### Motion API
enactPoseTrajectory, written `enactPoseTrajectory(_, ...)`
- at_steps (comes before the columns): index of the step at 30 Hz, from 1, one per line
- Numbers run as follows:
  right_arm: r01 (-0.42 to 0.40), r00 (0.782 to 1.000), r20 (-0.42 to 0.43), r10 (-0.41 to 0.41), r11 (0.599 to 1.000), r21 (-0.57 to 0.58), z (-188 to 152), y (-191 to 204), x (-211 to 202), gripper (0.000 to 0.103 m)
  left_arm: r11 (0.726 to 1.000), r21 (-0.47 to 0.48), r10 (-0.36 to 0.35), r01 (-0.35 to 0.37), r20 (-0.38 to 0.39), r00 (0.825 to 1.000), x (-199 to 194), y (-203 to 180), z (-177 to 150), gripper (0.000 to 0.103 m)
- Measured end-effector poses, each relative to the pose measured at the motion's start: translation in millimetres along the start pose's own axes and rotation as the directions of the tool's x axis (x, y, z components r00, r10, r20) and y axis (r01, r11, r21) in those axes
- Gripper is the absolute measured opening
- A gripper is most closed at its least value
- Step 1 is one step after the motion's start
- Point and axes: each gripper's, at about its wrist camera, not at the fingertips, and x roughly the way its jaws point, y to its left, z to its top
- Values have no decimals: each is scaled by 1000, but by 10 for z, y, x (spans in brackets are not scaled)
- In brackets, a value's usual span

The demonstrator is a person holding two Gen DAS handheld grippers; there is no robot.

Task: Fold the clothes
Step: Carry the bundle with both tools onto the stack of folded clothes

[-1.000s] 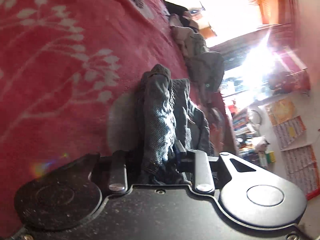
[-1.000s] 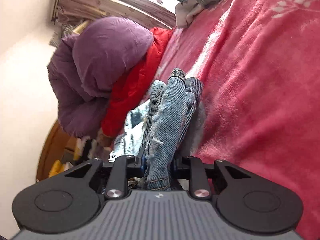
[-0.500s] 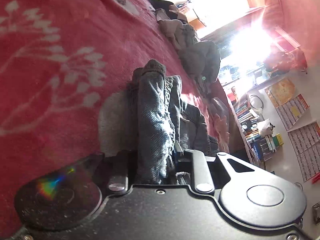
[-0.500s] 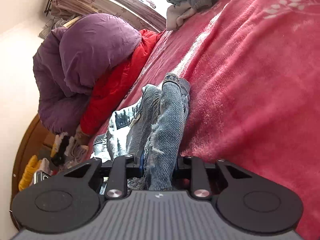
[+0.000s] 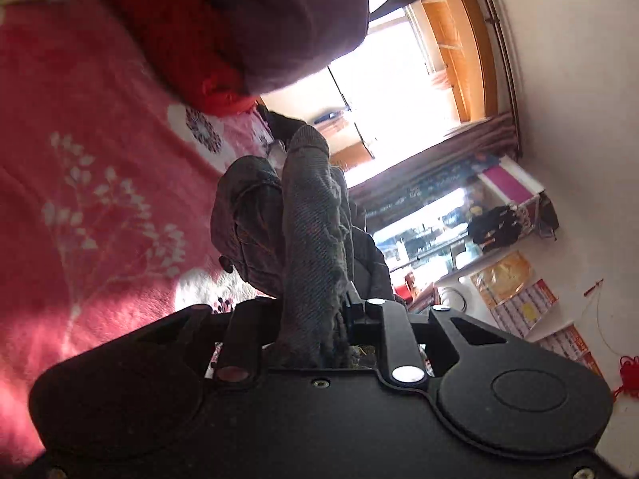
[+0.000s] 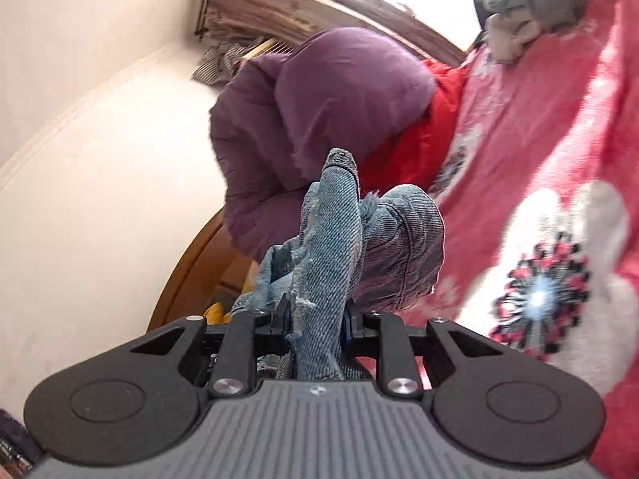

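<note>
Open pink floral blanket [image 6: 559,151] offers passing room. At its far end, a purple quilt bundle [image 6: 319,107] atop red bedding [image 6: 419,139] blocks the way.

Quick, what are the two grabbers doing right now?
Left gripper: shut on the denim garment.
Right gripper: shut on the same denim garment.
</note>
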Motion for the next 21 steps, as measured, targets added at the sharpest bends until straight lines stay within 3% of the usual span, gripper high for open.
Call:
enactPoseTrajectory(5,-92,985,-152,88,996,-20,-214,545,709,25,997,-48,61,-55,154,986,-849,53,229,19)
enactPoseTrajectory(9,-139,952,-273,139,990,19,-433,868,1295,25,988,-137,98,-65,246,964,-1430,263,371,19)
enactPoseTrajectory(12,-172,920,-353,168,985,21,-582,1135,1741,25,979,-200,92,-30,308,947,-1842,413,523,19)
enactPoseTrajectory(17,-285,856,-442,268,958,27,-674,1724,2512,25,986,-169,78,-5,428,900,-2425,305,1072,18)
enactPoseTrajectory(21,-390,802,-477,359,920,37,-618,2266,3171,25,991,-132,53,20,523,851,-2775,176,1653,19)
